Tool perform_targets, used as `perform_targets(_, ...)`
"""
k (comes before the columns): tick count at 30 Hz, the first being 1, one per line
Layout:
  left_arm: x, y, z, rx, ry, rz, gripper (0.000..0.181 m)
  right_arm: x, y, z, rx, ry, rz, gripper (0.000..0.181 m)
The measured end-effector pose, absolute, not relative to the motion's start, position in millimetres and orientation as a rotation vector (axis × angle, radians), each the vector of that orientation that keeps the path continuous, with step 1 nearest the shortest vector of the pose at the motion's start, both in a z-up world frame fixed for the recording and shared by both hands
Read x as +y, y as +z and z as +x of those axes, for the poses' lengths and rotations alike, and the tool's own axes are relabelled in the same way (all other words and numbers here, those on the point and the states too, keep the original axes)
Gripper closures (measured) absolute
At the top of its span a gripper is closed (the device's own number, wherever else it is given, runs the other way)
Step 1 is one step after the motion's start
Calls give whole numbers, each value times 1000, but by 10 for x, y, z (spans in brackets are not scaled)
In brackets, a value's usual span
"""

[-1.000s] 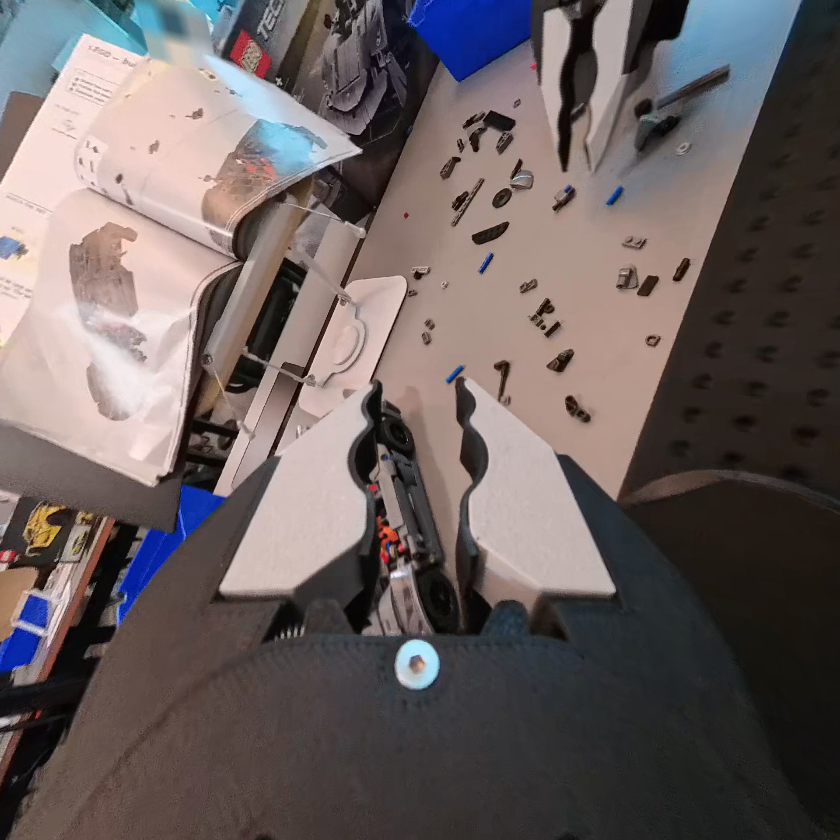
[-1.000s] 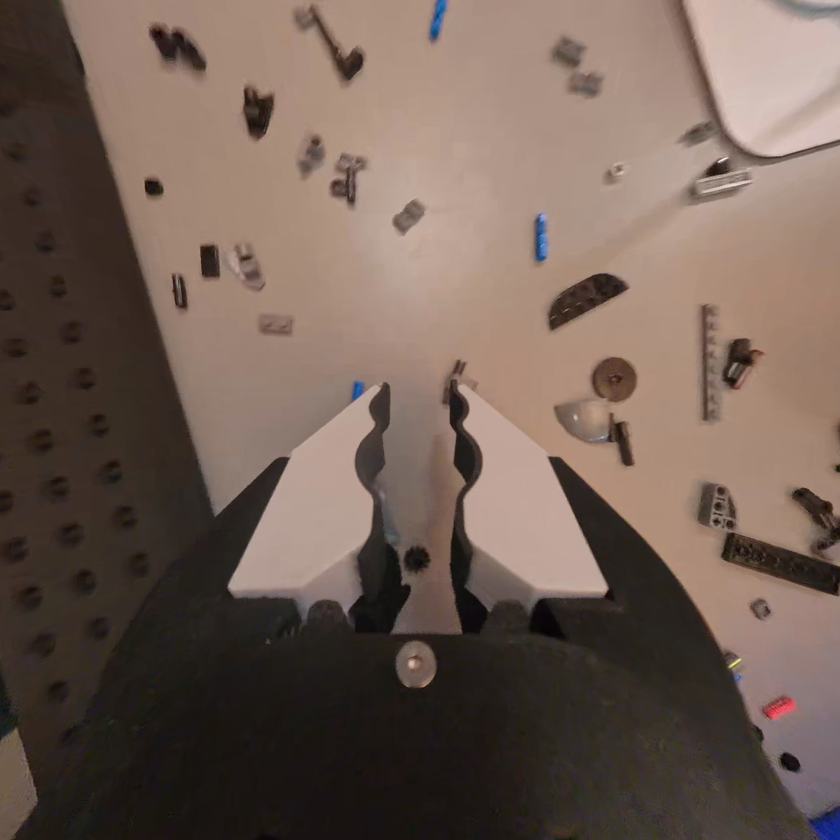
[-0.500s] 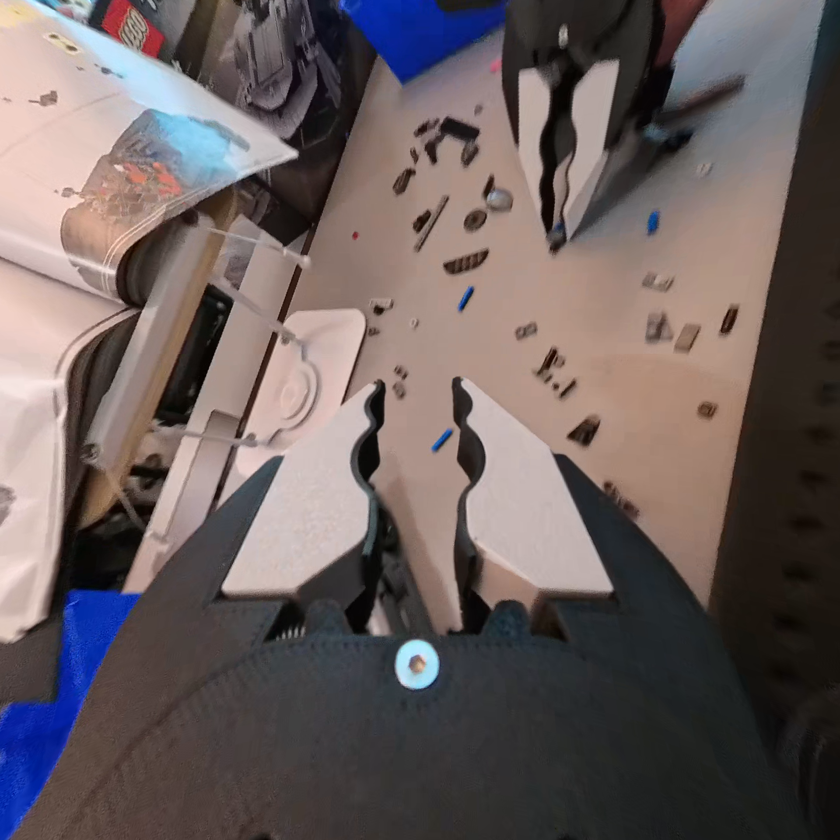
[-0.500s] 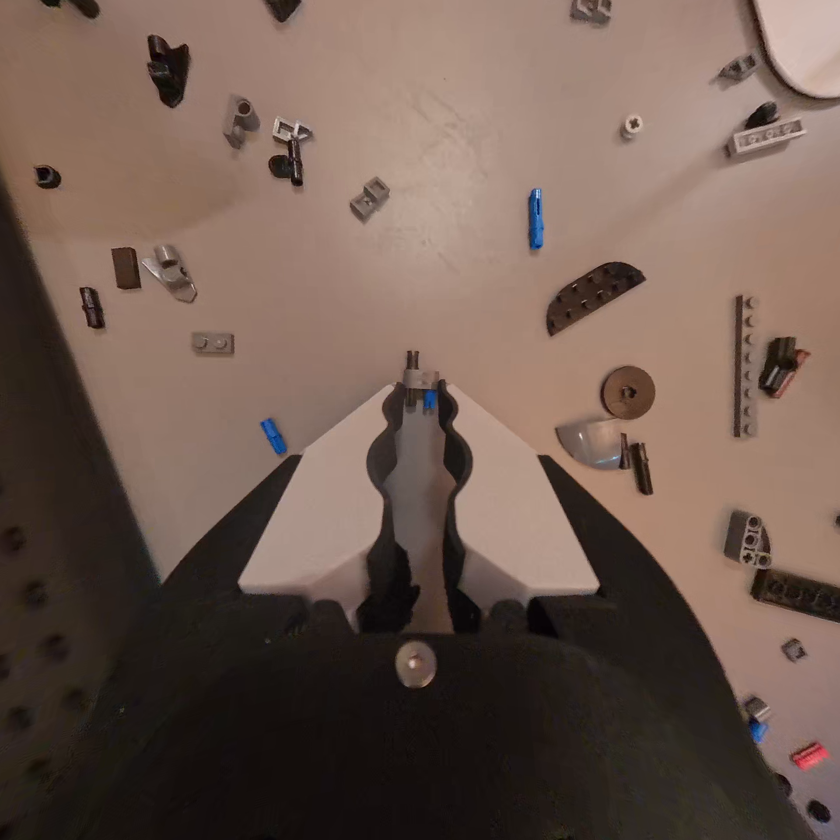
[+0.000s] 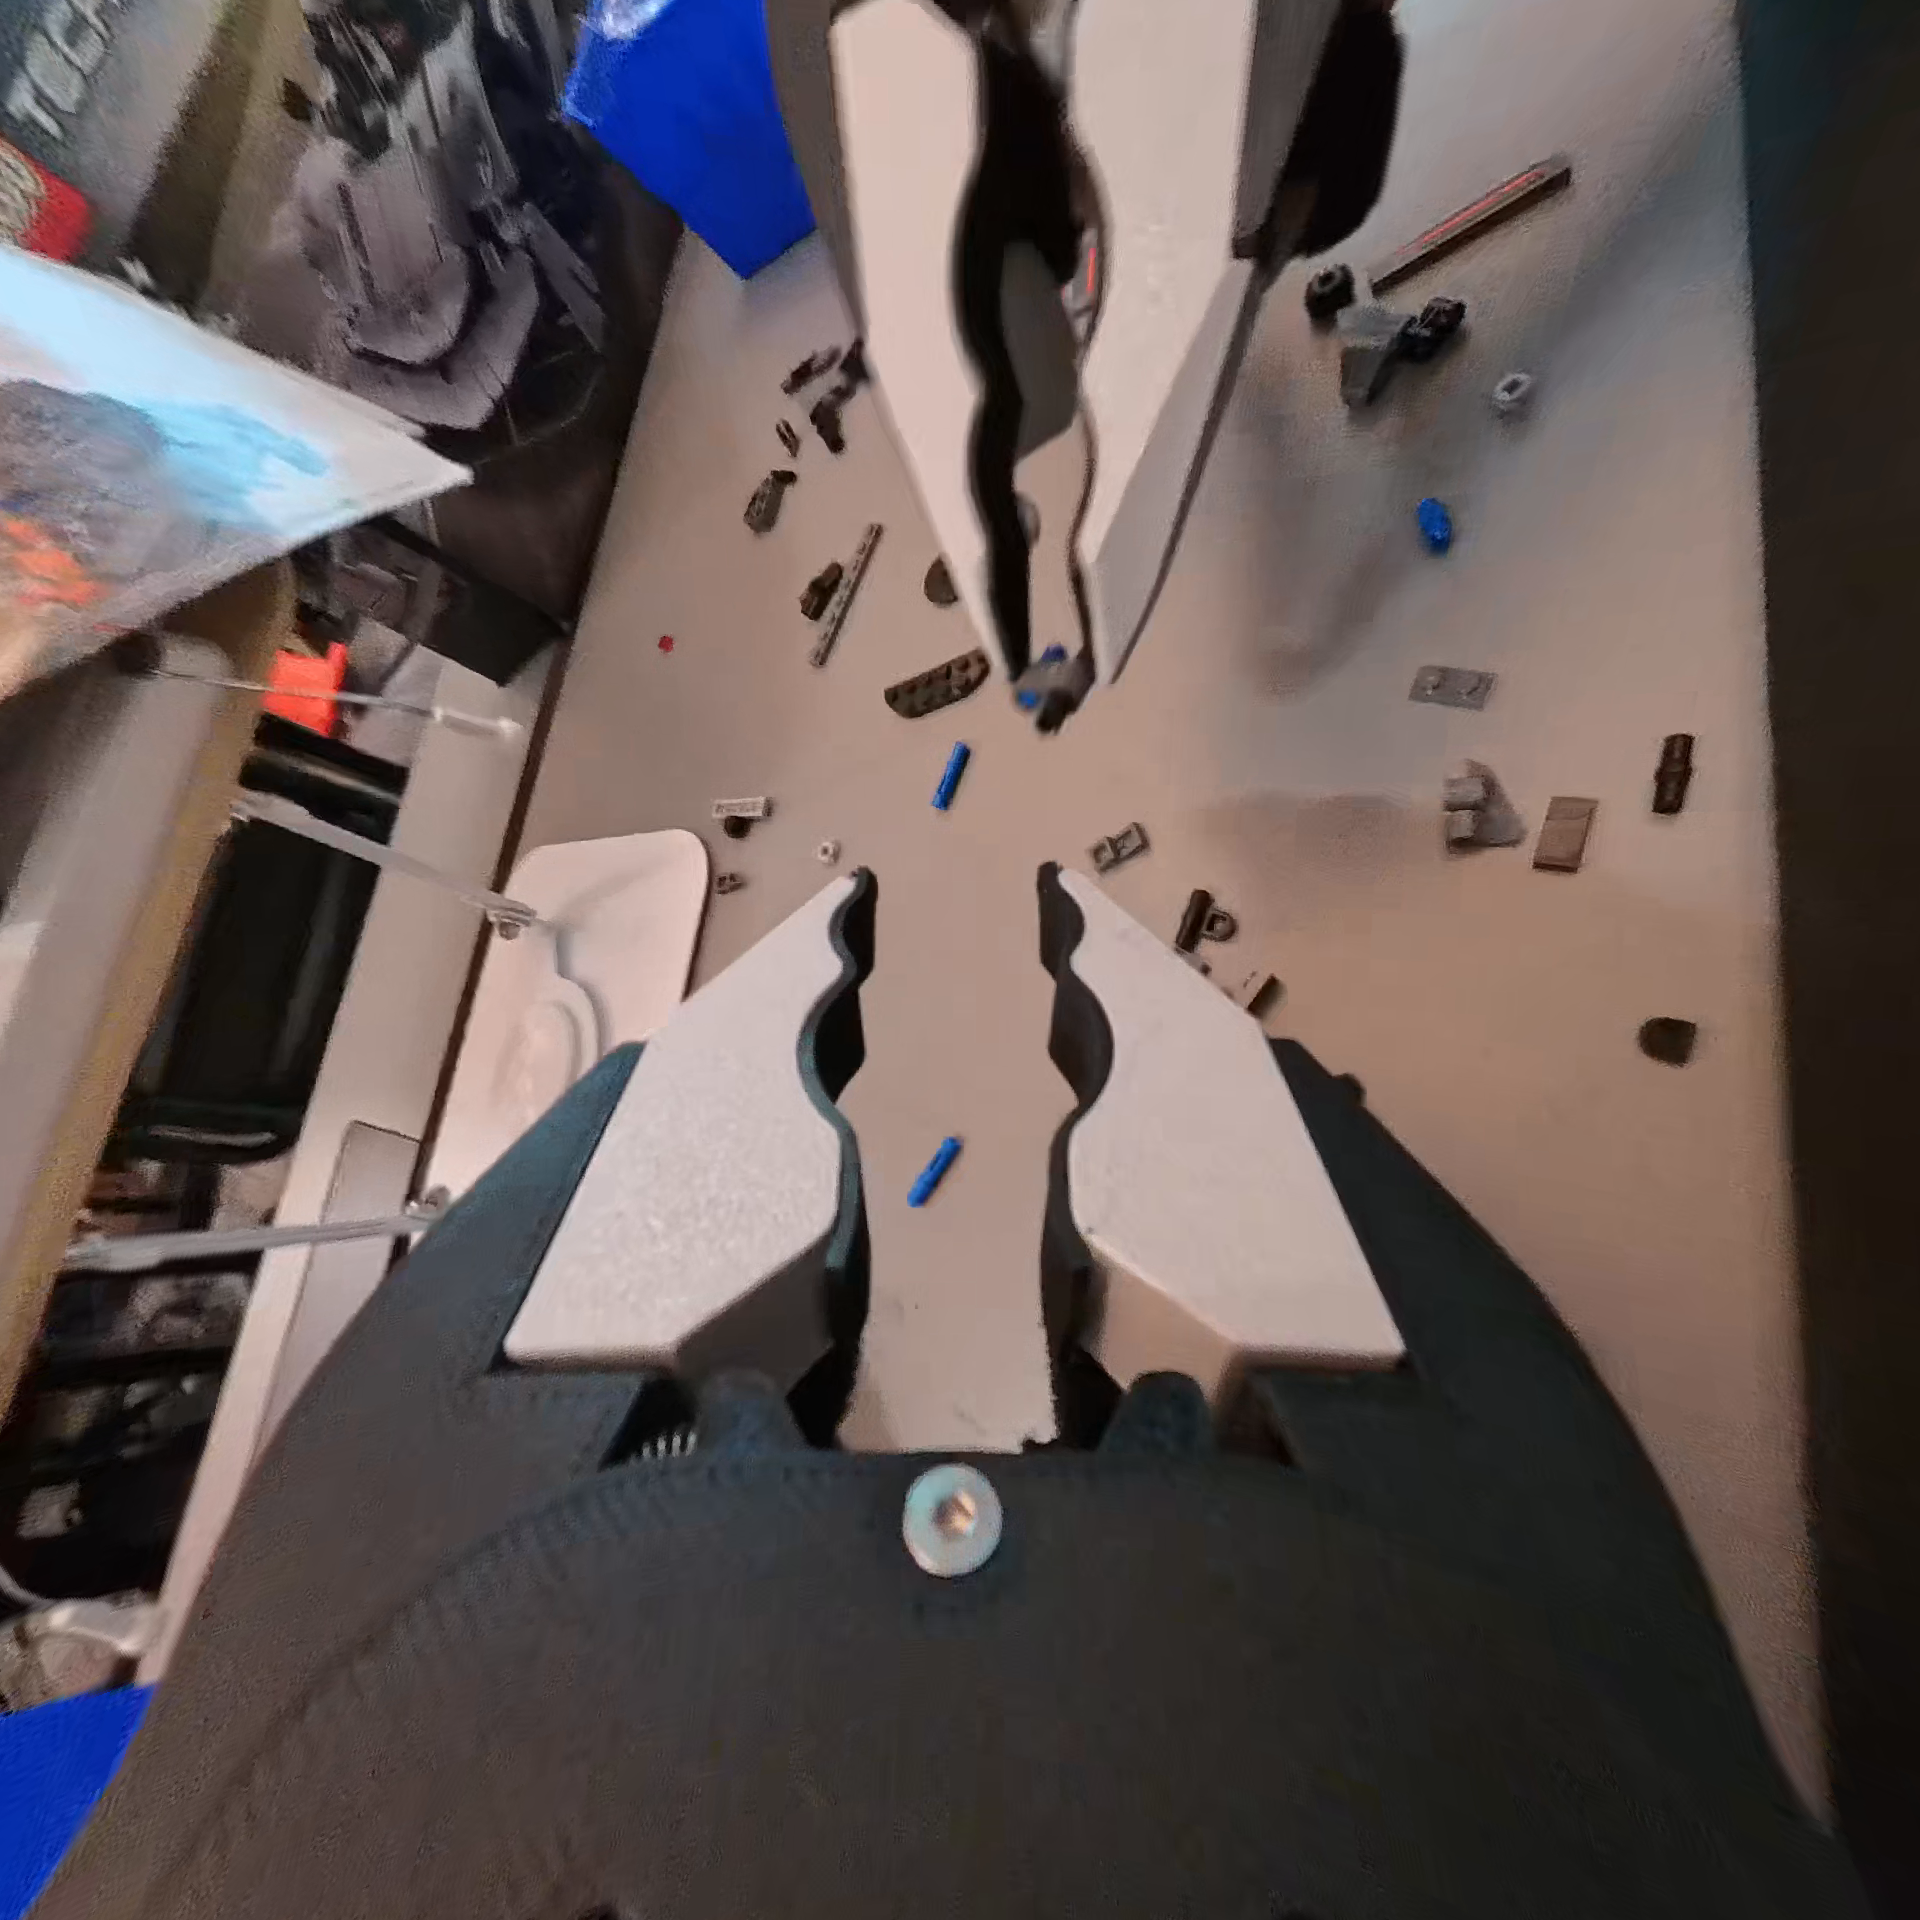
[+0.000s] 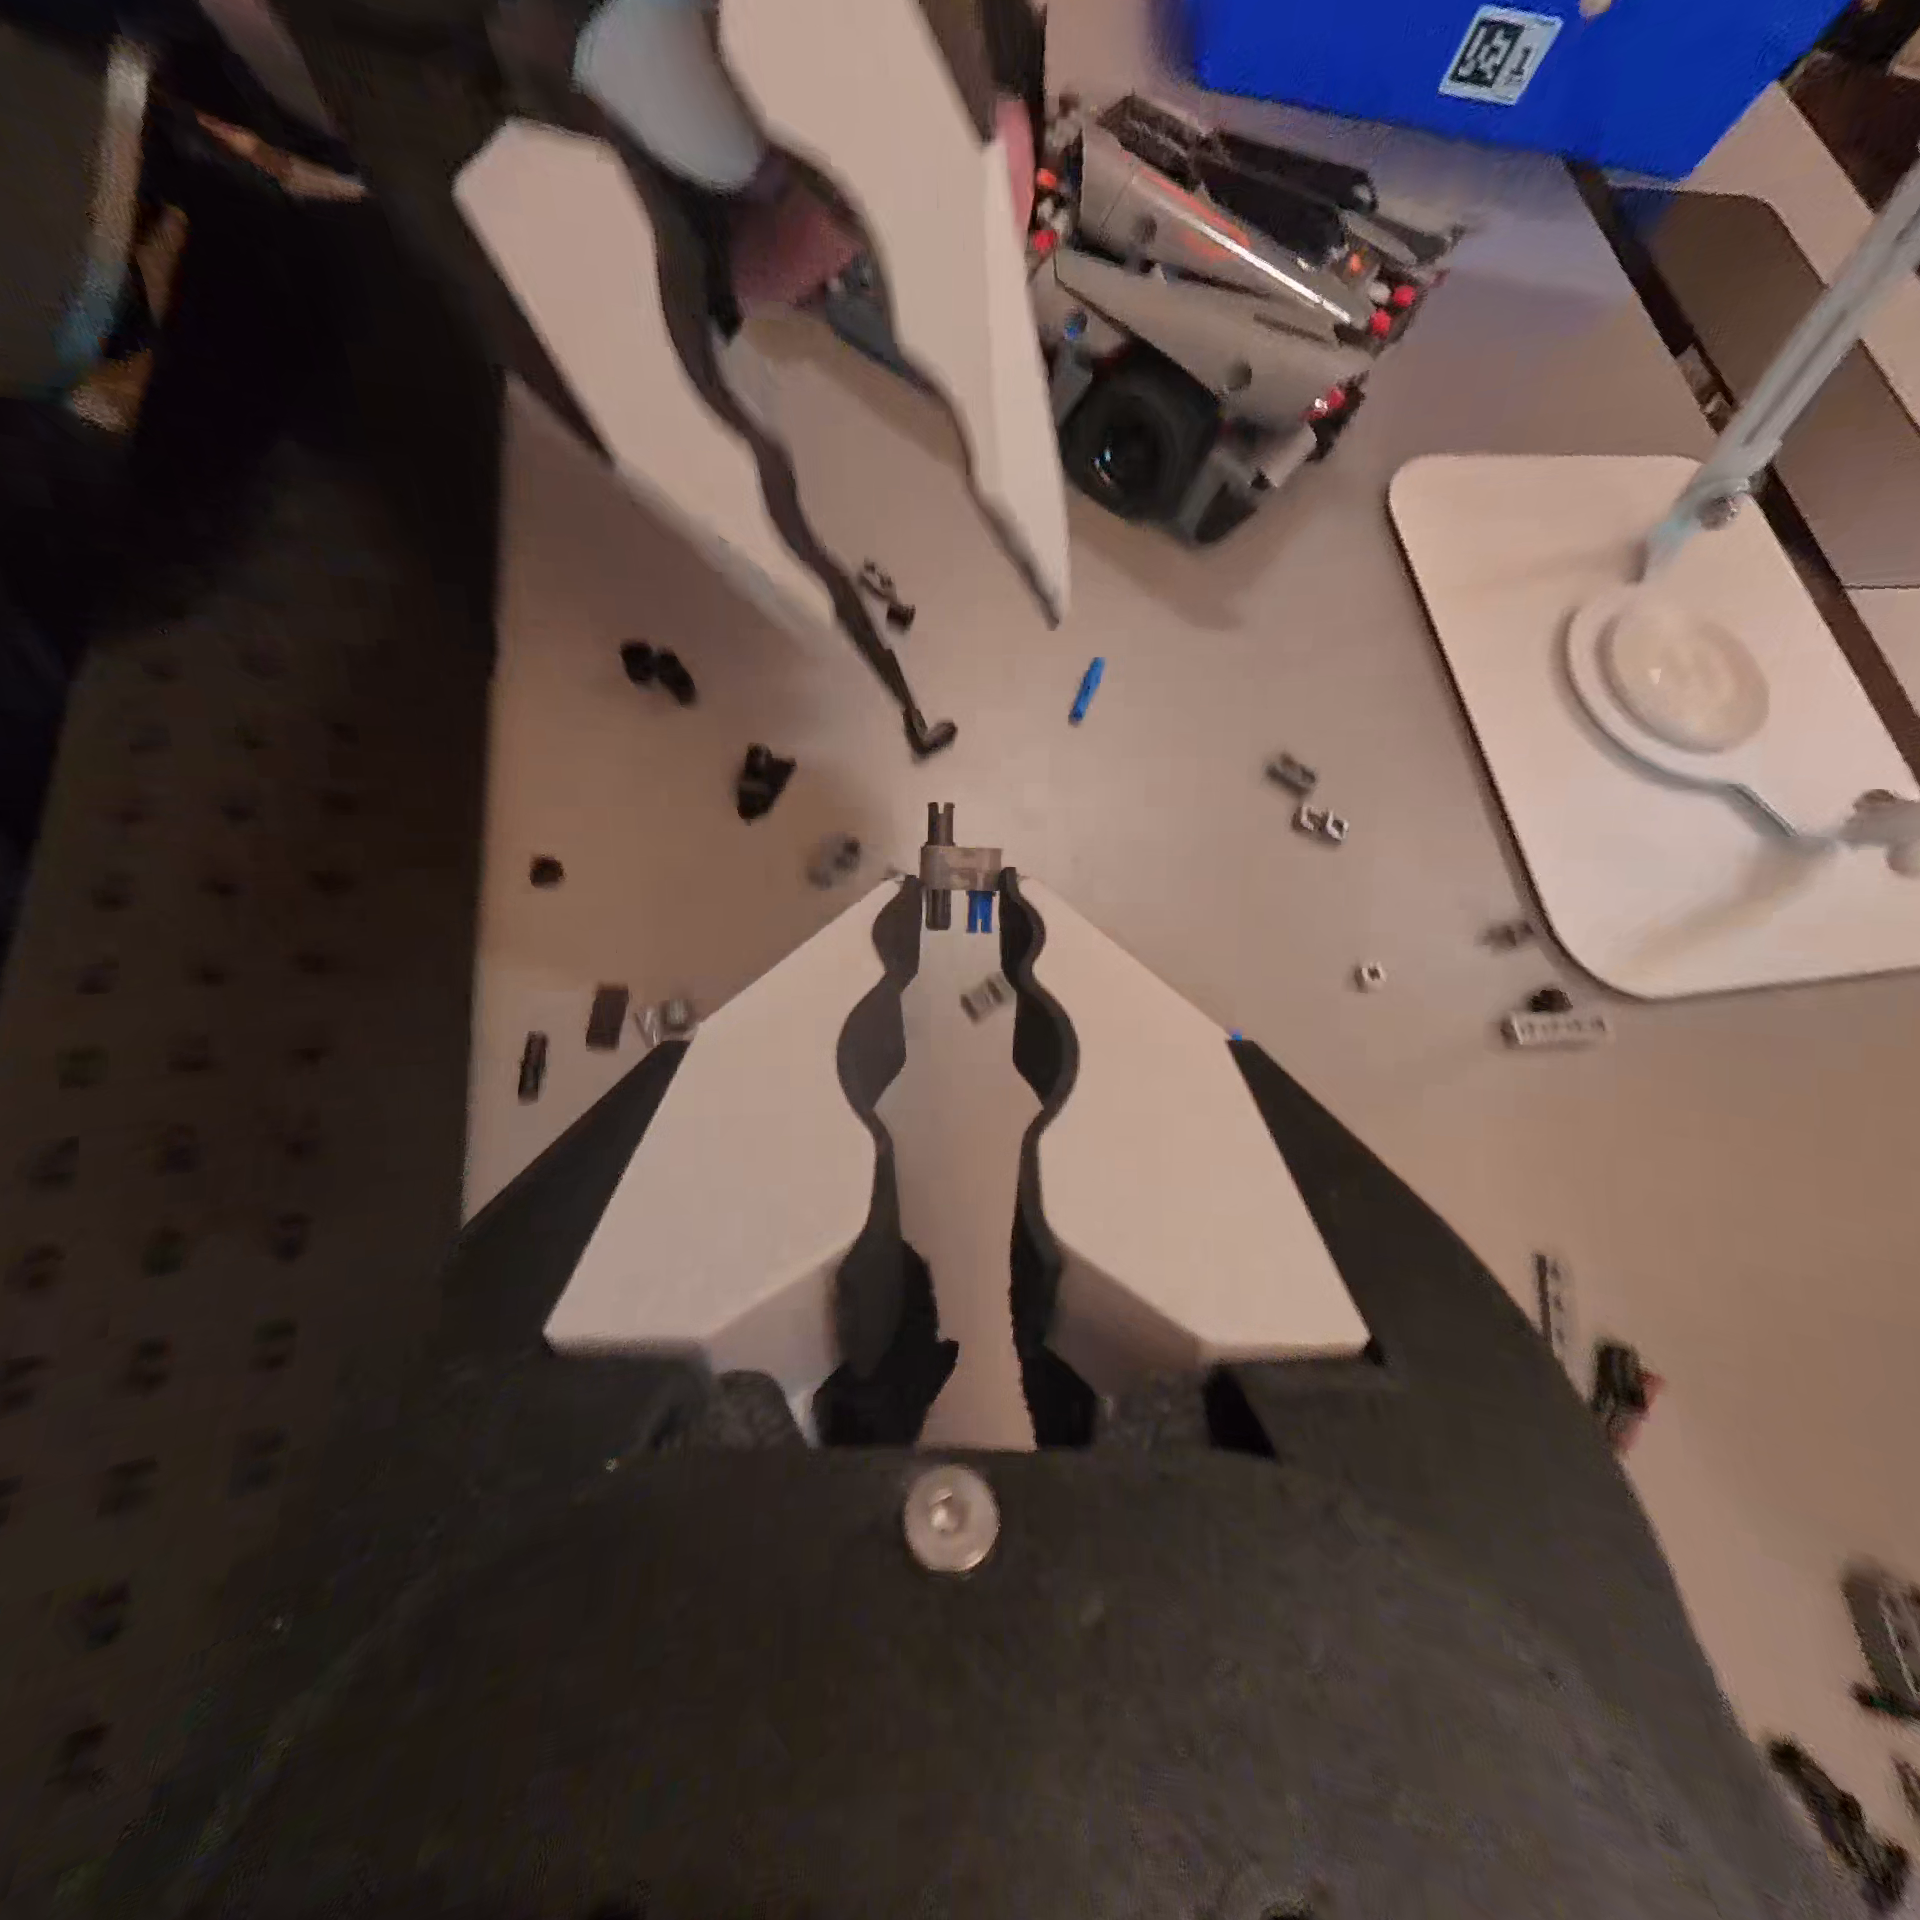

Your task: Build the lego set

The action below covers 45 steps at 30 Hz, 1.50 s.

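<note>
Pinching a small grey connector piece with a black pin and a blue pin stuck in it (image 6: 958,871), our right gripper (image 6: 956,883) has its white fingertips drawn in tight on the piece, which sticks out just past the tips above the pale tabletop (image 6: 1195,1091). Our left gripper (image 5: 954,883) has its two white fingers spread apart with nothing between them; through the gap we see a loose blue pin (image 5: 933,1170) lying on the table. From the left wrist view the right gripper hangs just ahead, tips pointing down, the same grey piece at its end. Around both grippers we see small black and grey parts scattered over the table, among them a second blue pin (image 5: 950,775), a black curved studded plate (image 5: 935,684) and a thin grey studded strip (image 5: 848,590). In the right wrist view the partly built grey car model with a black wheel and red pins (image 6: 1226,312) sits on the table beyond the left gripper, well apart from the held piece. To its right stands a white flat stand base (image 6: 1507,790), and a blue bin (image 6: 1455,73) lies behind. The open instruction booklet (image 5: 187,488) shows blurred at the left of the left wrist view, and a dark perforated board (image 6: 208,1039) borders the table.
</note>
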<state>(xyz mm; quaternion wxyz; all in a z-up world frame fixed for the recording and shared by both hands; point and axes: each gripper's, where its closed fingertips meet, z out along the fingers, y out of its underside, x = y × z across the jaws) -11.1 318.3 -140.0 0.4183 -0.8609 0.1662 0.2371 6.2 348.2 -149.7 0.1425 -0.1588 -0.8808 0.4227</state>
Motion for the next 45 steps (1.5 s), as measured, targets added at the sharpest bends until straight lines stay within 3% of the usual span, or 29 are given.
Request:
perform_targets(5, 3194, -1406, -64, 591, 785, -2098, 154, 3178, -1545, -29, -2614, 1278, -371, 170)
perform_targets(10, 3191, -1677, -21, 737, 863, -2123, 173, 3144, -1621, -26, -2578, 1358, -397, 170)
perform_targets(16, 3248, -1693, 2, 735, 860, -2108, 173, 3211, -1635, -10, -2579, 1388, -449, 170)
perform_targets(21, 3285, -1641, 0, 709, 906, -2085, 160, 3206, -1488, 32, -2567, 1576, -522, 170)
perform_targets(28, 3273, -1470, -24, 628, 954, -2036, 177, 3237, -1411, 10, -2546, 1728, -600, 170)
perform_targets(35, 3318, -1391, -80, 640, 972, -1992, 178, 3344, -1386, -54, -2484, 1669, -538, 166)
perform_targets(39, 3369, -1404, -41, 595, 828, -1982, 178, 3348, -1428, -75, -2460, 1564, -447, 164)
perform_targets(45, 3380, -1273, -14, 358, 385, -1917, 178, 3335, -1361, -72, -2398, 1524, -364, 181)
